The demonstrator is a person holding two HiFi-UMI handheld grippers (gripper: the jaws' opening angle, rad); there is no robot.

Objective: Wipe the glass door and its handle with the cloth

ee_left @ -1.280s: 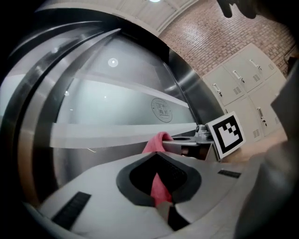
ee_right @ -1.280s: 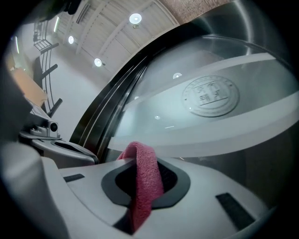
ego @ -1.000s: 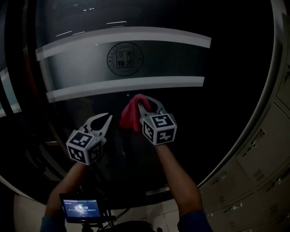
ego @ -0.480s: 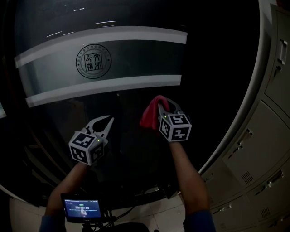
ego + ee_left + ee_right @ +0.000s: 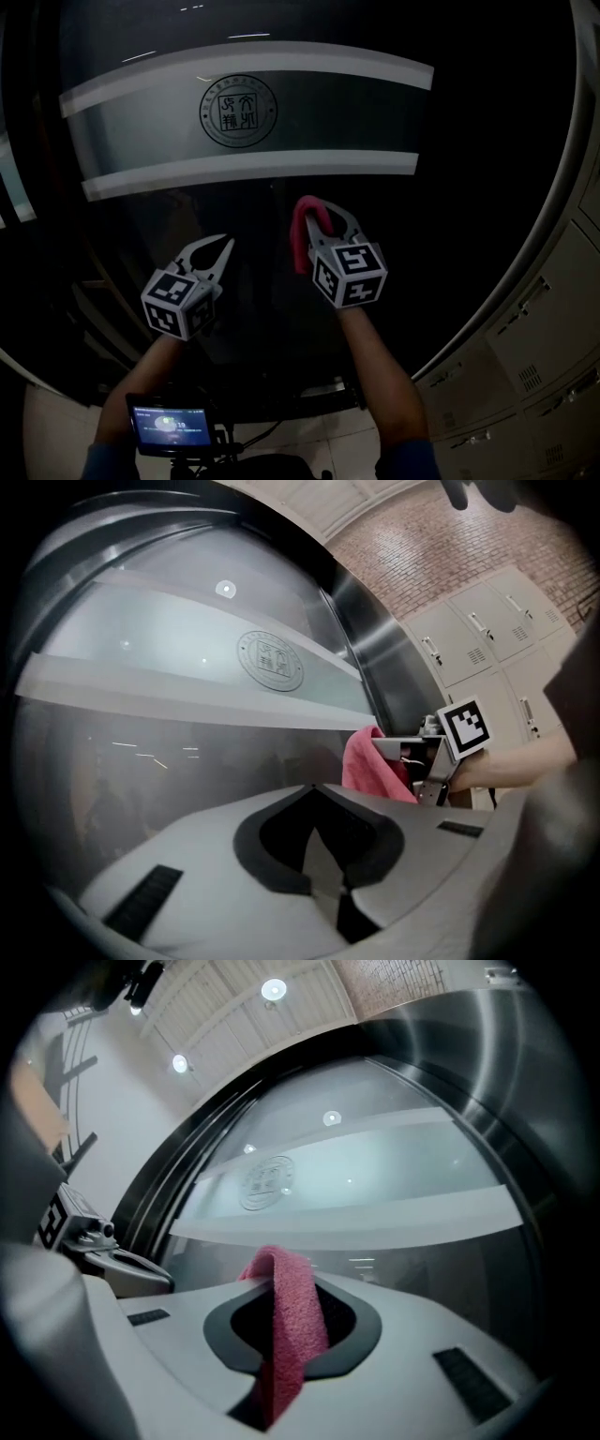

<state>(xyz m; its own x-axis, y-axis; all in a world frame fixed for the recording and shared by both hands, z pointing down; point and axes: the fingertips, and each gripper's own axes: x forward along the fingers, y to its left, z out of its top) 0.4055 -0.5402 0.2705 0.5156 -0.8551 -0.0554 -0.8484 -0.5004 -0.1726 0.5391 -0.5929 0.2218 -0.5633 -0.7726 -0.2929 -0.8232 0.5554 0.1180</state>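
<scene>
Head view has the right gripper (image 5: 323,214) at mid-frame, its jaws clamped on a pink cloth (image 5: 302,239). The cloth bunches past the tips and hangs down their left side, in front of the dark glass door (image 5: 450,216), just under the lower white edge of the frosted band (image 5: 309,117). Whether the cloth actually presses on the pane cannot be told. A round emblem (image 5: 237,112) sits in that band, up and left of the cloth. Right gripper view shows the cloth as a folded strip running through the dark hollow between the jaws and rising over the tips. The left gripper (image 5: 223,242) is at the lower left of the right one, apart from the cloth, pointing at bare glass. Left gripper view shows its jaw tips brought together with nothing between them, and the right gripper's marker cube (image 5: 466,727) at right of frame. Grey lockers (image 5: 544,328) fill the lower right of the head view, and a small lit screen (image 5: 169,429) sits at the bottom left.
</scene>
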